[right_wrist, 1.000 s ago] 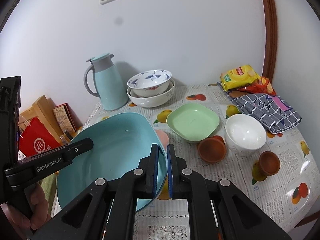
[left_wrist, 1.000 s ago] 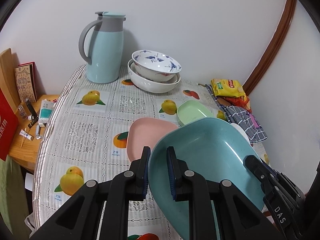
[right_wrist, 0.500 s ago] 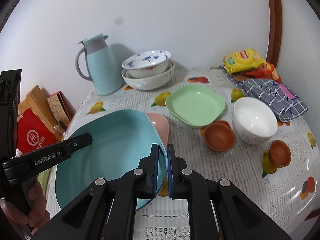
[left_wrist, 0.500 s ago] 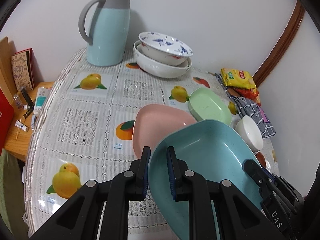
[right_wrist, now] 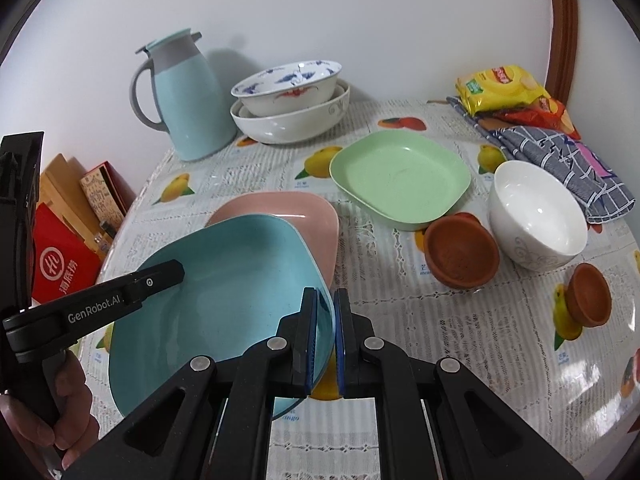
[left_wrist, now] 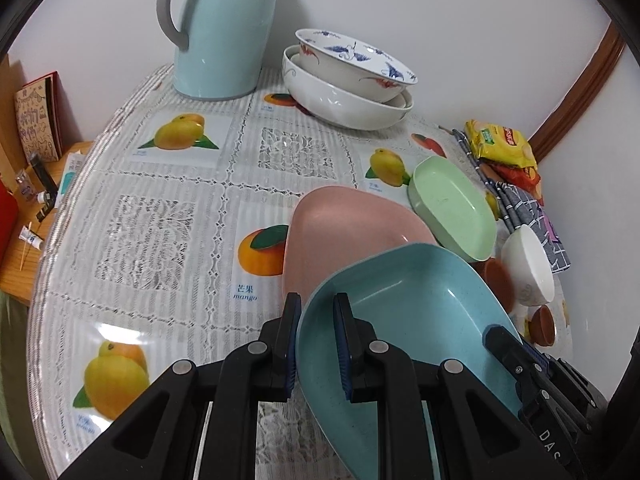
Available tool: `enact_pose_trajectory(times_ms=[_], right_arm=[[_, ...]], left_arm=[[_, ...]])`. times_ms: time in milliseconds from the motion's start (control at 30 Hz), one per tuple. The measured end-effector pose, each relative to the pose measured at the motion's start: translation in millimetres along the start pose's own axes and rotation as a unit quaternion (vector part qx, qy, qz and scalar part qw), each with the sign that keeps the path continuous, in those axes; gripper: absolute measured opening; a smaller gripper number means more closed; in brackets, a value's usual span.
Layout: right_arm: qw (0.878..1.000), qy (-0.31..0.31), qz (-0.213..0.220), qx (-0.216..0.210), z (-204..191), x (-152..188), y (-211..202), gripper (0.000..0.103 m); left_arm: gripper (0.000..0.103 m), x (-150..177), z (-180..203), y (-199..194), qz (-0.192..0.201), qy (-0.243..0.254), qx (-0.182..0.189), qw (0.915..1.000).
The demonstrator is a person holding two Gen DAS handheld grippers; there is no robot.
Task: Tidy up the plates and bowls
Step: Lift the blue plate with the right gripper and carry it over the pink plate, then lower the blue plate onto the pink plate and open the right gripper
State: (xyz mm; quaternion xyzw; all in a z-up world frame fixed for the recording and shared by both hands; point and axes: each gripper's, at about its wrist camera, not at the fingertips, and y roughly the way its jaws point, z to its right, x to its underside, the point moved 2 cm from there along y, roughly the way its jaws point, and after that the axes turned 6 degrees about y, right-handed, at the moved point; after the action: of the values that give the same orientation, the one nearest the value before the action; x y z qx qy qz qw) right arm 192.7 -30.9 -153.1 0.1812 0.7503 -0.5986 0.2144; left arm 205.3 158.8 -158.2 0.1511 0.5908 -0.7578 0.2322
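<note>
Teal plate [right_wrist: 208, 300] clamped at opposite rims by both sets of fingers: left gripper [left_wrist: 316, 344] closed on the near-left rim, right gripper [right_wrist: 325, 340] closed almost fully on the near-right rim, pads pressing the rim from either side. Plate tilted, held above the bench [left_wrist: 160, 216], its far edge overlapping the pink plate [right_wrist: 304, 216] lying directly ahead of the fingertips; contact between the two not discernible. Green plate [right_wrist: 400, 172] farther ahead and right of the right fingers, flat on the bench, apart from the pink plate. White bowl [right_wrist: 538, 216] to the right of the green plate, upright. Larger terracotta dish [right_wrist: 460, 256] just beside the white bowl, in front of the green plate; smaller terracotta dish [right_wrist: 590, 294] well right of the right fingers. Stack of two patterned bowls [left_wrist: 348, 80] at the far side, beyond the left fingers, nested one inside the other. Pale blue jug [left_wrist: 224, 28] left of that stack, upright against the wall. Snack packets [right_wrist: 504, 88] and checked cloth [right_wrist: 560, 160] at far right. Hand [right_wrist: 52, 412] on the left gripper's handle, seen from the right wrist.
</note>
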Motion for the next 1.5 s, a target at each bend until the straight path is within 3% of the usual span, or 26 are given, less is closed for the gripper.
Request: enact_pose_trajectory(times_ms=[733, 1200, 1267, 1400, 1500], right_arm=[[0.999, -0.01, -0.031, -0.003, -3, -21, 44, 0.013], [0.999, -0.018, -0.041, -0.021, -7, -20, 46, 0.032], [0.998, -0.018, -0.044, -0.028, -7, -19, 46, 0.032], [0.998, -0.019, -0.046, -0.034, -8, -16, 44, 0.032], [0.998, -0.02, -0.042, -0.033, -8, -16, 41, 0.036]], left_arm=[[0.025, -51, -3, 48, 0.001, 0.005, 0.004, 1.0], [0.03, -68, 6, 61, 0.015, 0.02, -0.015, 0.9996], [0.033, -69, 7, 59, 0.017, 0.029, -0.024, 0.9992], [0.061, -67, 11, 51, 0.025, 0.041, -0.022, 0.9986], [0.061, -65, 12, 45, 0.031, 0.045, -0.03, 0.9981]])
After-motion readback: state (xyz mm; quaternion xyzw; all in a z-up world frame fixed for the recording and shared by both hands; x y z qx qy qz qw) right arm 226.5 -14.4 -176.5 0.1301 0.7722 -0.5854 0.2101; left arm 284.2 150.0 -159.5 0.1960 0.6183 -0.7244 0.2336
